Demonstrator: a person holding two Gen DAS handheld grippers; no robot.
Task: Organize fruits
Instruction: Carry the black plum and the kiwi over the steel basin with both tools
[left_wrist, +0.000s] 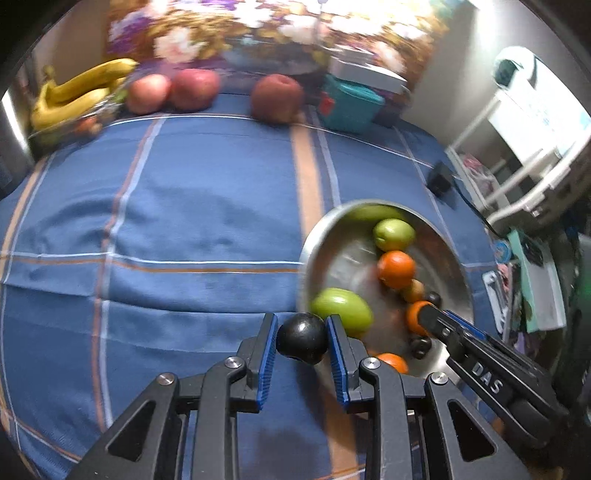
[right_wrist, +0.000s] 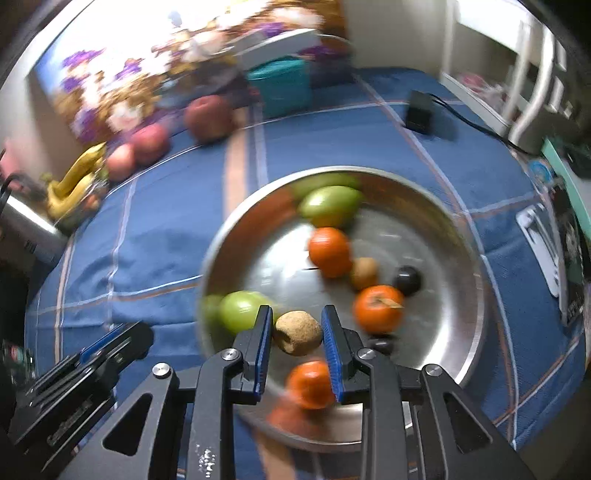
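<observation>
My left gripper (left_wrist: 302, 341) is shut on a round black fruit (left_wrist: 302, 343) and holds it above the blue cloth, just left of the metal bowl (left_wrist: 314, 240). My right gripper (right_wrist: 297, 332) is shut on a brown kiwi (right_wrist: 298, 332) over the near part of the bowl (right_wrist: 469, 251). The bowl holds green fruits (right_wrist: 330, 205), oranges (right_wrist: 330, 251), a second kiwi (right_wrist: 364, 272) and small dark fruits (right_wrist: 407, 280). The right gripper also shows in the left wrist view (left_wrist: 424, 314), and the left gripper shows in the right wrist view at lower left (right_wrist: 122, 339).
Red apples (left_wrist: 194, 88) and a banana bunch (left_wrist: 77, 92) on a glass dish lie along the back of the blue checked tablecloth (left_wrist: 184, 203). A teal box (left_wrist: 349, 105) and a small black adapter (left_wrist: 439, 179) with a cable sit at the back right.
</observation>
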